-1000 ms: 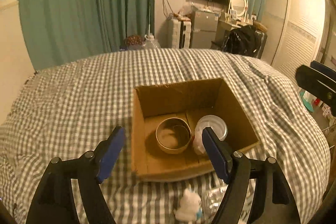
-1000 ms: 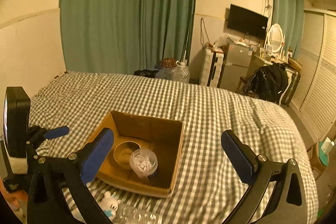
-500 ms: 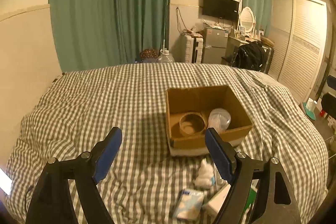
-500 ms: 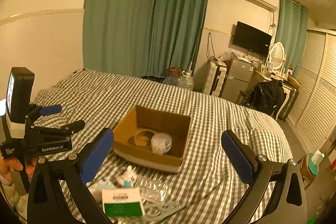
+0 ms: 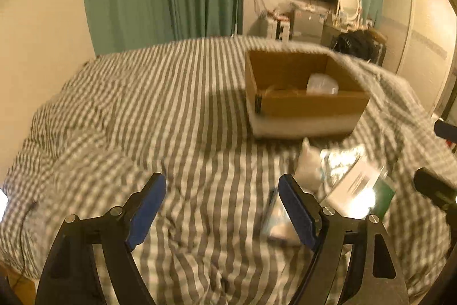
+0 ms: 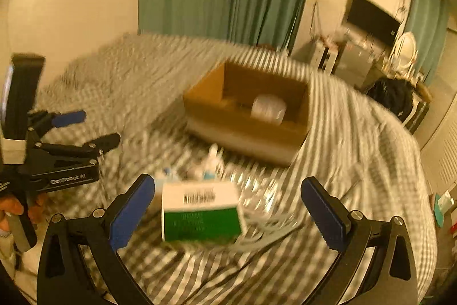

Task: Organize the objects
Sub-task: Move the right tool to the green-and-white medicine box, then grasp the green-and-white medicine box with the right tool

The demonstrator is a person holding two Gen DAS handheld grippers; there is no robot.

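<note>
Green-and-white, the box (image 6: 200,212) lay on the checked bed (image 6: 357,133) between the spread fingers of the right gripper (image 6: 228,206), nearer the left finger and touching neither. Its long axis ran across the gap, barcode face up and green face toward the camera. Beyond it, small items blurred past telling lay before the carton (image 6: 248,116), which held a clear tub (image 6: 268,107). The left gripper (image 5: 221,206) hovered wide open over bare bedding, a flat packet (image 5: 278,219) apparently behind its right finger.

Dim amber light, heavy motion blur, perhaps defocused
</note>
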